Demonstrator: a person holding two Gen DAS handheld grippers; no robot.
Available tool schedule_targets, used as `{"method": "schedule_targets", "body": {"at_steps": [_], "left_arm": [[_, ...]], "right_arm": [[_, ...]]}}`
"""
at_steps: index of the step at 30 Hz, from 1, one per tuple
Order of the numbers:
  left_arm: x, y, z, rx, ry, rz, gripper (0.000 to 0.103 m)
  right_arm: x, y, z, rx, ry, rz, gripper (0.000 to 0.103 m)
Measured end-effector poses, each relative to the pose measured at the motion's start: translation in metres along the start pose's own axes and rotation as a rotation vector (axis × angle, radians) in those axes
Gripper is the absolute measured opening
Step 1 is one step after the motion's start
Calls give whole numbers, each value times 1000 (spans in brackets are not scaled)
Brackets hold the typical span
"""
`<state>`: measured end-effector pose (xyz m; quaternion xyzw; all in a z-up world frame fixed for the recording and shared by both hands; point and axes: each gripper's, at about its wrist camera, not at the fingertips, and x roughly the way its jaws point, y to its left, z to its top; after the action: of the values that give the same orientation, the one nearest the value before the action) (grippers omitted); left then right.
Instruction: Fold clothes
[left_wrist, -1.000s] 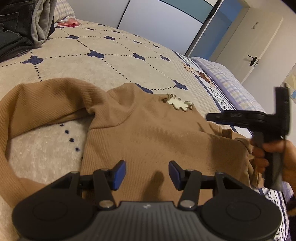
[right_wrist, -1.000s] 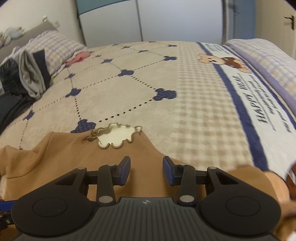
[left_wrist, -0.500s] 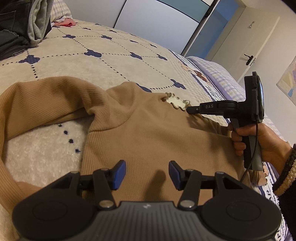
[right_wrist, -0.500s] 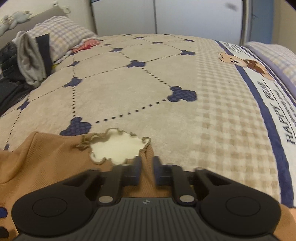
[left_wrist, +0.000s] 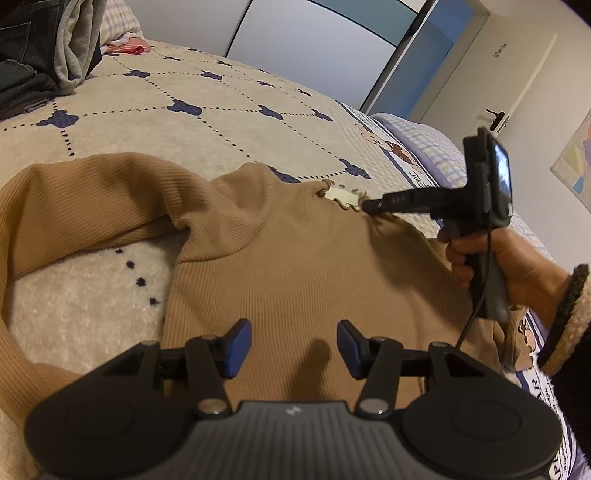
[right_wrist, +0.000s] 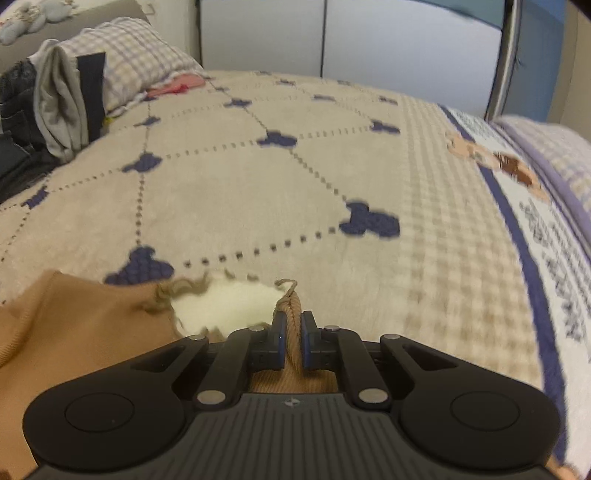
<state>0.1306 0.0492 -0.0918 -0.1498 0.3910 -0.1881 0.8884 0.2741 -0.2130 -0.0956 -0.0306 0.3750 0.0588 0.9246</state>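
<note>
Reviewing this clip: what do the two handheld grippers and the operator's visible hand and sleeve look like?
Both grippers, left gripper and right gripper, are matte black plastic with ribbed bodies, round side discs, silver pivot screws and blue finger pads. Seen from the side, the right gripper has a pistol handle, a thin black cable and a small screen on its back. The bare right hand emerges from a dark sleeve with a tan knit cuff.

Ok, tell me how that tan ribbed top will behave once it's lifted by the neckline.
The tan ribbed top probably hangs limp: it already pleats between the right gripper. Its long sleeve, curving loosely over the bedspread, will likely trail. Thin knit, so probably light.
</note>
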Motion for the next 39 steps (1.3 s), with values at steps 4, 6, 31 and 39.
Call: {"method": "schedule_targets", "body": {"at_steps": [4, 6, 31, 39], "left_arm": [[-5, 2, 2, -8, -13, 13, 53], [-7, 3, 4, -11, -21, 21, 53], [-72, 38, 30, -50, -198, 306, 63], [-80, 59, 34, -104, -191, 369, 64]], "right_arm": [[-5, 1, 0, 46, -7, 0, 15], [-11, 5, 2, 45, -18, 1, 24], [-40, 85, 2, 99, -44, 242, 40], [-24, 110, 2, 114, 0, 277, 40]]}}
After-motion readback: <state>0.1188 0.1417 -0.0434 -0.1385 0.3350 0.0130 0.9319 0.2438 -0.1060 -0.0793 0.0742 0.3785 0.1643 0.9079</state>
